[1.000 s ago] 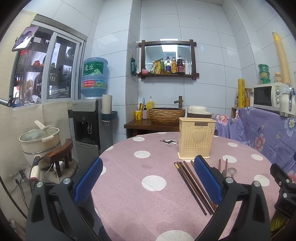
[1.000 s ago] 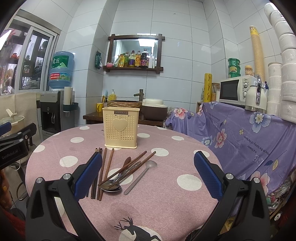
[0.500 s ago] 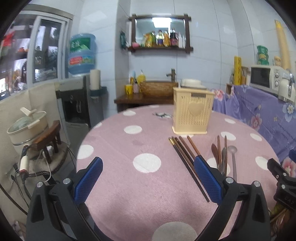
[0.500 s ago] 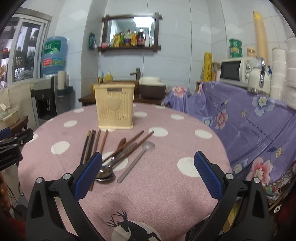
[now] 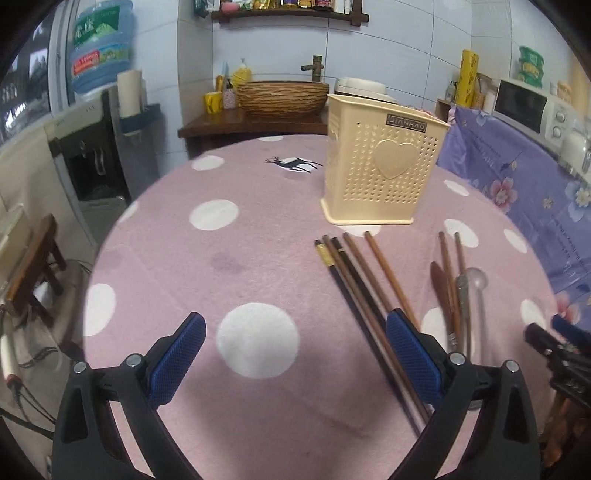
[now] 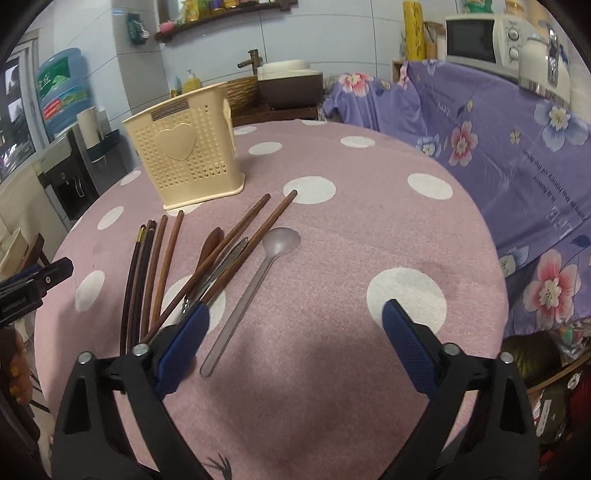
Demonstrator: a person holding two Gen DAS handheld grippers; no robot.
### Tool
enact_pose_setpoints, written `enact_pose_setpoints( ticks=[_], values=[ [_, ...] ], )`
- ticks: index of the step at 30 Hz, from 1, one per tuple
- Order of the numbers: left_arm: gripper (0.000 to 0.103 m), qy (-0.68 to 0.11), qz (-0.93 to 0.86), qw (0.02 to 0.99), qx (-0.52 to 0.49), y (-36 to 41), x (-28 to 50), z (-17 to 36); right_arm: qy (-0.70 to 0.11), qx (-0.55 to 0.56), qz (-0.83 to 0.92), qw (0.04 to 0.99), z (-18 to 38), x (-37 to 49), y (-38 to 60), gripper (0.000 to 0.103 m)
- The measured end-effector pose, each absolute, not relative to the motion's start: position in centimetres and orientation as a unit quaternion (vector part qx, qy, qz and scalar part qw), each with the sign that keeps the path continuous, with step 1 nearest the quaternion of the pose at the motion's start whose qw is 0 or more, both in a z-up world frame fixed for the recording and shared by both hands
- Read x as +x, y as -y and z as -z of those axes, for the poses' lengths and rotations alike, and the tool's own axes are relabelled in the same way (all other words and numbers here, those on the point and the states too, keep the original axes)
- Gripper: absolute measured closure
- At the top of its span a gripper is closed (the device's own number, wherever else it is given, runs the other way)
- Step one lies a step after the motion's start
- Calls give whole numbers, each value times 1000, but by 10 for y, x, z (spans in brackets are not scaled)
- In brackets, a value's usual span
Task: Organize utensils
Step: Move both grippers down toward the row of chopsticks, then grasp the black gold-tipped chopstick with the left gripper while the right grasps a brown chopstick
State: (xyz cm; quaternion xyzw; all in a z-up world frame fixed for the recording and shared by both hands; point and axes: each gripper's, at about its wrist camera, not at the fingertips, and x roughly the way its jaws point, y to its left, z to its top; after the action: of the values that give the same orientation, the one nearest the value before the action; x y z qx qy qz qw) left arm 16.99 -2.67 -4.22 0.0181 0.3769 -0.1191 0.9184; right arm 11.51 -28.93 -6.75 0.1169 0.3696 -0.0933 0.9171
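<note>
Now right gripper (image 6: pixel 295 332) closing, empty; left gripper (image 5: pixel 295 343) wide, empty.

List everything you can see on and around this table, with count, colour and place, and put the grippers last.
Perforated plastic utensil holder: one, cream, back of table.
Chopsticks: about six, brown and black, on the cloth before the holder.
Translucent plastic spoon: one, pale grey, right of the chopsticks.
Wooden spoon: one, brown, among the chopsticks.
Polka-dot tablecloth: one, pink with white dots.
Microwave: one, white, right counter.
Water bottle: one, blue, on the dispenser at left.
Left gripper: fingers open, empty.
Right gripper: fingers closing, nothing between.
</note>
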Motion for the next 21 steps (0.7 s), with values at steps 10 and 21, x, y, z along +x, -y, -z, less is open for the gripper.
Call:
enact_pose_setpoints(
  ticks=[10,21],
  values=[
    [55,-435,131,891,13,42,202,68,-391,147,75,906,72,145,292,30],
    [73,-468,133,874,18,70,227,84,-377,132,77,914,78,132,279,30]
  ],
)
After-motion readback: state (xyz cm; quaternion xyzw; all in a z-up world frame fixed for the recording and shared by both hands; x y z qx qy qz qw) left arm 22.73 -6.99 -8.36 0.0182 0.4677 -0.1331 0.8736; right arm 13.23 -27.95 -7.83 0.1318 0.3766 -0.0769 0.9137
